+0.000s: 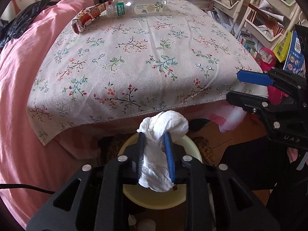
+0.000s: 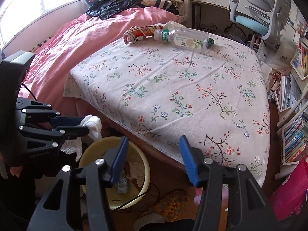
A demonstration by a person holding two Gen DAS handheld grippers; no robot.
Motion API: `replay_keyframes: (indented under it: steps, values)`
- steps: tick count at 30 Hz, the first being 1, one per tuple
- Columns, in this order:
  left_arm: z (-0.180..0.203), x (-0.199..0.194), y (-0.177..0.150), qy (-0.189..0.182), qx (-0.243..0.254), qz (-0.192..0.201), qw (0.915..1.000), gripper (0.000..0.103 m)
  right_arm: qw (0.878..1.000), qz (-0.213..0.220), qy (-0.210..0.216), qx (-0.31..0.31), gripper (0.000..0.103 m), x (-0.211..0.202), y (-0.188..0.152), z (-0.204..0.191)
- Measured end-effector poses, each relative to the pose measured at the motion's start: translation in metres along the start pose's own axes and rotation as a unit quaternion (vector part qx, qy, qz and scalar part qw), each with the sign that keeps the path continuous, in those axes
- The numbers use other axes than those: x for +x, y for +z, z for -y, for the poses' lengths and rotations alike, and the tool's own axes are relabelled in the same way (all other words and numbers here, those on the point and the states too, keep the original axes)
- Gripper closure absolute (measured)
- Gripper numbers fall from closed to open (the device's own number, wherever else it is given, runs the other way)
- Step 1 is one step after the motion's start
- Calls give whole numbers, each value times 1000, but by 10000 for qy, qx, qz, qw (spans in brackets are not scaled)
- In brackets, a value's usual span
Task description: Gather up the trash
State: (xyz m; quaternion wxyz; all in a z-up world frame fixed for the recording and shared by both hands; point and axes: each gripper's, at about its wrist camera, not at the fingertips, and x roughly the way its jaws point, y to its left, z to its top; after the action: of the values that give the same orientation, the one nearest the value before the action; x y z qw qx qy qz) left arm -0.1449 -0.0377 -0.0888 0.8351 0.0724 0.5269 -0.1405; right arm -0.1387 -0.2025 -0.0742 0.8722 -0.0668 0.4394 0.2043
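My left gripper point(image 1: 155, 136) is shut on a crumpled white tissue point(image 1: 161, 132) and holds it right above the pale yellow bin point(image 1: 190, 146) on the floor. In the right wrist view the left gripper point(image 2: 84, 126) and the tissue point(image 2: 92, 125) hang over the bin's point(image 2: 142, 184) left rim. My right gripper point(image 2: 154, 140) is open and empty above the table's near edge, and it shows in the left wrist view point(image 1: 233, 85). A clear plastic bottle point(image 1: 136, 6) point(image 2: 182, 37) and a red snack wrapper point(image 1: 88, 17) point(image 2: 140, 32) lie at the far side of the floral tablecloth point(image 1: 134, 57).
A bed with a pink cover point(image 2: 67, 44) runs along the table's left side. Bookshelves point(image 1: 269, 19) stand at the right. An office chair point(image 2: 258, 17) is behind the table. Slippers point(image 2: 169, 202) and a cable lie on the floor by the bin, which holds paper and a bottle.
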Motion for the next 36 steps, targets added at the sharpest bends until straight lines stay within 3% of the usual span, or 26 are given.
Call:
replay_keyframes:
  steps: [3,15,36]
  values:
    - [-2,-3,1,28,-76,100,9999,62,10000,10,-69,64,48,0,0,4]
    - [-18,-20,9,214,-564,770,9952,42,9999,43,-145,-5,38,0,0,2]
    - [-26,-24,11,339,-802,956,9916,38,9996,158,-224,63,34,-2,3,6]
